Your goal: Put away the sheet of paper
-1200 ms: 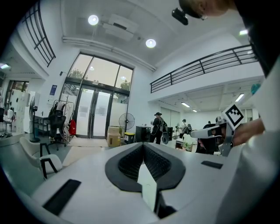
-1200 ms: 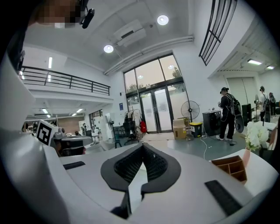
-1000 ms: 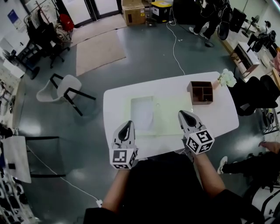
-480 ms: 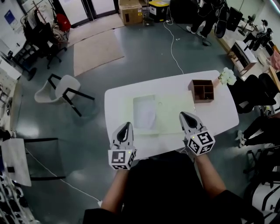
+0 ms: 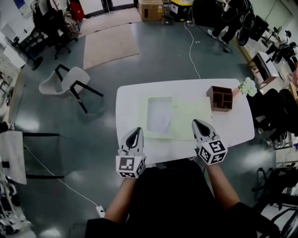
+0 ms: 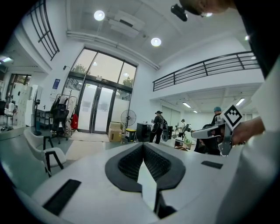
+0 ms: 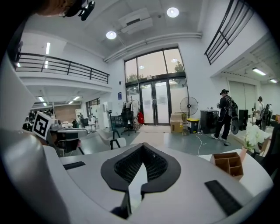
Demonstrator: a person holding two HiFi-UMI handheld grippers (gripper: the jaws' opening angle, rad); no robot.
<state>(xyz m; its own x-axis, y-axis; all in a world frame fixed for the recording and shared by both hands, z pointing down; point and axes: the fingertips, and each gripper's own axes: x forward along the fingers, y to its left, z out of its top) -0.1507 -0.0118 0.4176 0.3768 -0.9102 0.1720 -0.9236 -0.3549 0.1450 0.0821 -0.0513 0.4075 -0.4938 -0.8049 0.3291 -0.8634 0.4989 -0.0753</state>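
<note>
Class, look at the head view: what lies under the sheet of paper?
A pale green mat, spread on the white table, lies under the sheet of paper. Whatever the paper covers on the mat is hidden.

The place was a large open lab or workshop hall rather than a home. A polished grey floor (image 5: 163,56) ran up to tall glass doors (image 7: 157,105), with a railed mezzanine (image 6: 205,70) and recessed ceiling lights (image 6: 99,15) overhead. A white table (image 5: 135,93) stood in the middle. Around it were a cardboard box (image 5: 150,9), a pedestal fan (image 7: 189,107), a loose cable (image 5: 190,46), a rug (image 5: 109,44), a white chair (image 5: 70,81) and people (image 7: 225,114) standing among equipment.
</note>
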